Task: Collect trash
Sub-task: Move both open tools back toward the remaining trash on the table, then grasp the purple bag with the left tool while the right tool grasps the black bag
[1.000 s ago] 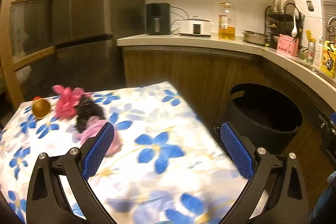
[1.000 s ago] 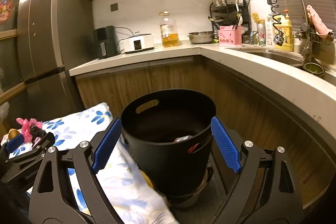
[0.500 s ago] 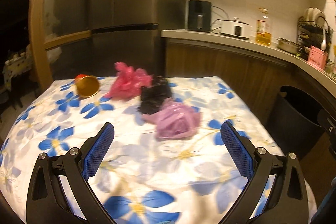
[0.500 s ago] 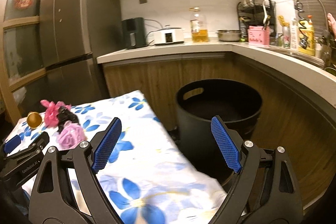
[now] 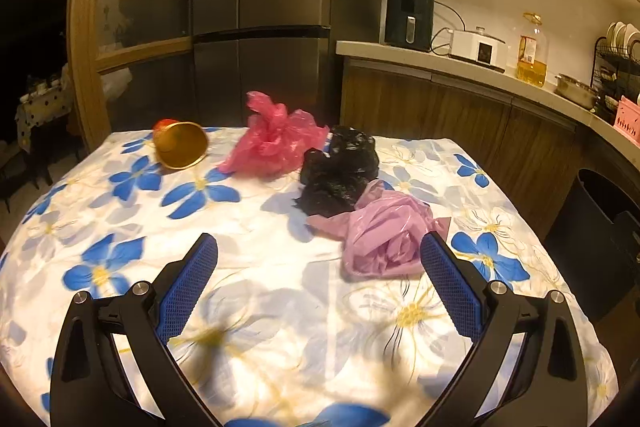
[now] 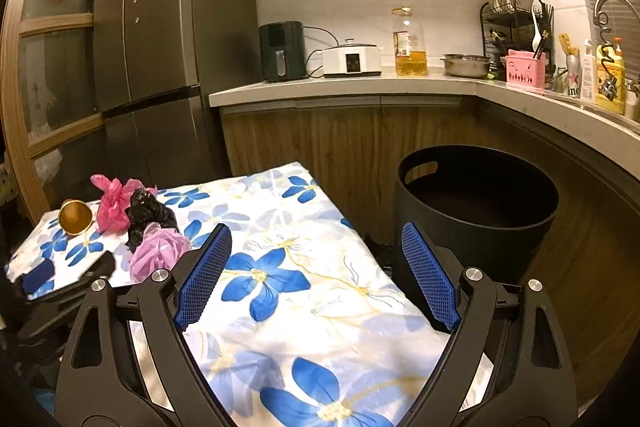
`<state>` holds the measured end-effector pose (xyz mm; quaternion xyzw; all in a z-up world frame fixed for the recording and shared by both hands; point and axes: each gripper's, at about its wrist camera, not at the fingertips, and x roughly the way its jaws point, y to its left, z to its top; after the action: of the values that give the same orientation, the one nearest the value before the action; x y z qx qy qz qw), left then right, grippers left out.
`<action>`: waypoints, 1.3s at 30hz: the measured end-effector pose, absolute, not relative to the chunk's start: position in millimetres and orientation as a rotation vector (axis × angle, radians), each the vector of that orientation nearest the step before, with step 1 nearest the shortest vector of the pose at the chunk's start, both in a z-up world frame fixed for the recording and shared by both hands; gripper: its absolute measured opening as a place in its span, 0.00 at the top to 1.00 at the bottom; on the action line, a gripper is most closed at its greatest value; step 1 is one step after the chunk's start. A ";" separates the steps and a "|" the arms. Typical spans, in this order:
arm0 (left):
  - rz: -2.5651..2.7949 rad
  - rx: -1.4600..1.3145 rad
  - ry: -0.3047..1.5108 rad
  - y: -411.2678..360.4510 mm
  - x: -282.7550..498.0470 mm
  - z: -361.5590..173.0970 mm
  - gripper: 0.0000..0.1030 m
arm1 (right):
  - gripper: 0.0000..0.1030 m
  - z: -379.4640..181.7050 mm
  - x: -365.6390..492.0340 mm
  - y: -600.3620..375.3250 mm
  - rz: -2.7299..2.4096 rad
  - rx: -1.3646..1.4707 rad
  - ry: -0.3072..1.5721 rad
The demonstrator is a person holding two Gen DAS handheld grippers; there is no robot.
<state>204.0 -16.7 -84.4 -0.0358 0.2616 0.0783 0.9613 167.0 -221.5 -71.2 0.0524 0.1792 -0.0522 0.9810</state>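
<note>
Now my left gripper [image 5: 319,259] hangs over the flowered bench [image 5: 256,303], jaws wide and holding nothing, the crumpled lilac bag [image 5: 386,239] just ahead by the right jaw. Touching it lie a black bag [image 5: 340,171] and a red bag [image 5: 272,143]; a gold cup [image 5: 180,145] lies tipped nearby. My right gripper [image 6: 317,267] is equally wide, beside the black bin [image 6: 476,211]. Label writing, possibly "GoRobot", is too blurred to read.
</note>
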 end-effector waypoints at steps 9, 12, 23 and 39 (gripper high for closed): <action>0.136 -0.036 0.632 -43.0 261.6 -108.3 0.15 | 0.17 -73.5 193.5 -232.6 -0.119 0.137 0.369; 0.122 -0.051 0.684 -40.7 269.7 -117.7 0.38 | 0.17 -76.1 199.9 -233.2 -0.117 0.135 0.377; 0.049 -0.144 0.730 -19.3 252.4 -126.5 0.92 | 0.17 -83.1 210.7 -212.6 -0.066 0.107 0.405; 0.223 -0.169 0.597 69.4 194.4 -88.1 0.93 | 0.17 -90.8 269.6 -110.3 0.187 0.092 0.448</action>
<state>194.4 69.4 -88.1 -0.0831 0.2933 0.1096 0.9461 269.6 -110.3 -90.8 0.0453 0.2218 0.0927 0.9696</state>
